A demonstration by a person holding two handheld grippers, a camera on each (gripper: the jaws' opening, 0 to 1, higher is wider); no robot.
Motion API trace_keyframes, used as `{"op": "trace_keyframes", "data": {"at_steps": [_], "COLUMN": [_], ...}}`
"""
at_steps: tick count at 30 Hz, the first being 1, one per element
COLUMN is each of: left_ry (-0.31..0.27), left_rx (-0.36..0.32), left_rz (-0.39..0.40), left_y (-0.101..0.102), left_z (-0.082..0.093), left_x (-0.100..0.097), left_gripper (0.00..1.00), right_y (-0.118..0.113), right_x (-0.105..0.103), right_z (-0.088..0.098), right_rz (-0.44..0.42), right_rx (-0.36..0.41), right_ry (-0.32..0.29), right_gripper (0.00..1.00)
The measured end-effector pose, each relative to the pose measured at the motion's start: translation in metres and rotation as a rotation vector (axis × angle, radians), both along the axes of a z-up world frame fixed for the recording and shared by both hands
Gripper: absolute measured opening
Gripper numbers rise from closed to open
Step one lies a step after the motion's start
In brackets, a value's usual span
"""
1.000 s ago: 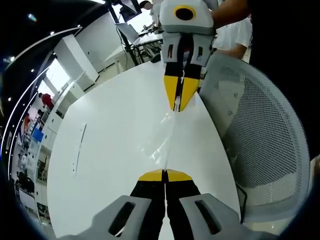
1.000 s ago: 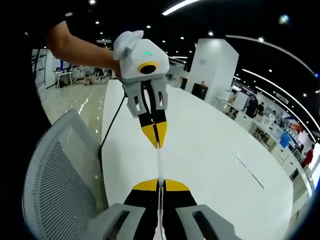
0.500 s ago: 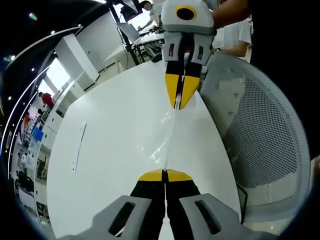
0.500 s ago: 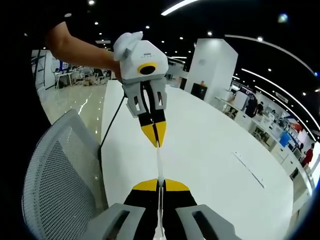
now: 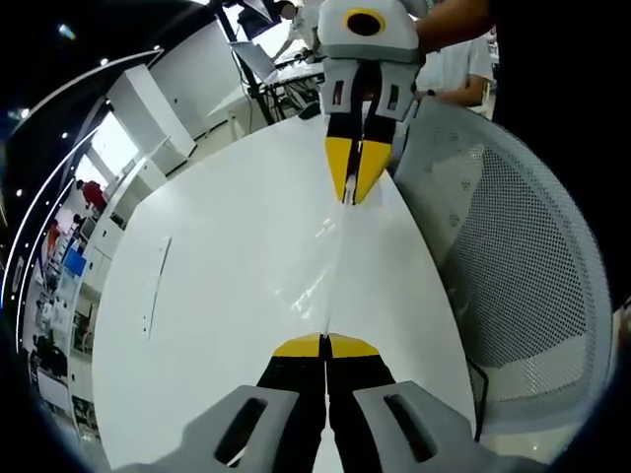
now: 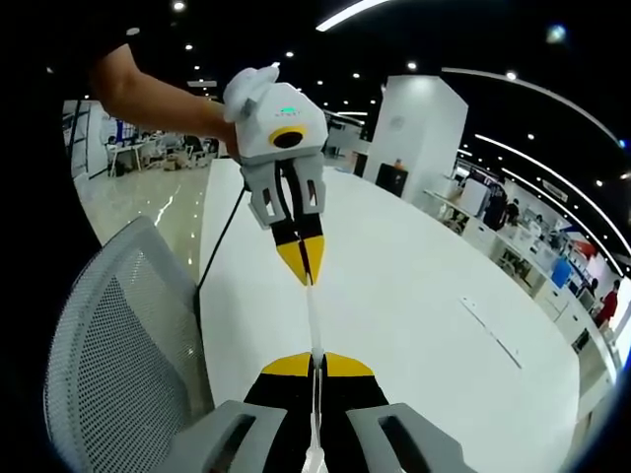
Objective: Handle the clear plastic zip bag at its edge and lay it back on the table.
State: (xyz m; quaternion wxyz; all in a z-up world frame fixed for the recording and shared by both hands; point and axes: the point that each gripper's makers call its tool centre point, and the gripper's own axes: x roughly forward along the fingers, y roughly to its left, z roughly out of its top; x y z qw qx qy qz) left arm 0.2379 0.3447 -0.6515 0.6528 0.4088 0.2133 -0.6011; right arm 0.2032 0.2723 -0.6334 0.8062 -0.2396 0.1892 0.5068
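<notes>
Risk: the zip bag point(image 5: 330, 281) is stretched taut between both tongs above the desk point(image 5: 217, 296); by my judgement, more pull could slip the thin edge from a pinch, or an uneven release could leave it crumpled.
Left tongs point(image 5: 325, 345): nearest in the left gripper view, closed on the bag's near edge.
Bag: clear, edge-on, hanging over the desk beside the mesh chair point(image 5: 513, 286).
Right tongs point(image 5: 355, 192): farther along the bag, closed on its far edge.

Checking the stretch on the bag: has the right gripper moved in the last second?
Yes. In the left gripper view the right gripper has drawn slightly farther away along the table.
</notes>
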Motion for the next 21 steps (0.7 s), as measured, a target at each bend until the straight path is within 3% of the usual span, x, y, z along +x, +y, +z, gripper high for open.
{"op": "trace_keyframes", "data": {"at_steps": [21], "left_ry": [-0.007], "left_rx": [0.011], "left_rz": [0.007], "left_y": [0.0051], "left_z": [0.0002], "left_x": [0.0020], "left_gripper": [0.00], "right_y": [-0.0057], "right_x": [-0.0014], "right_z": [-0.0003], "right_rz": [-0.008], "right_rx": [-0.001], "right_ry": [-0.001], "right_gripper": [0.00]}}
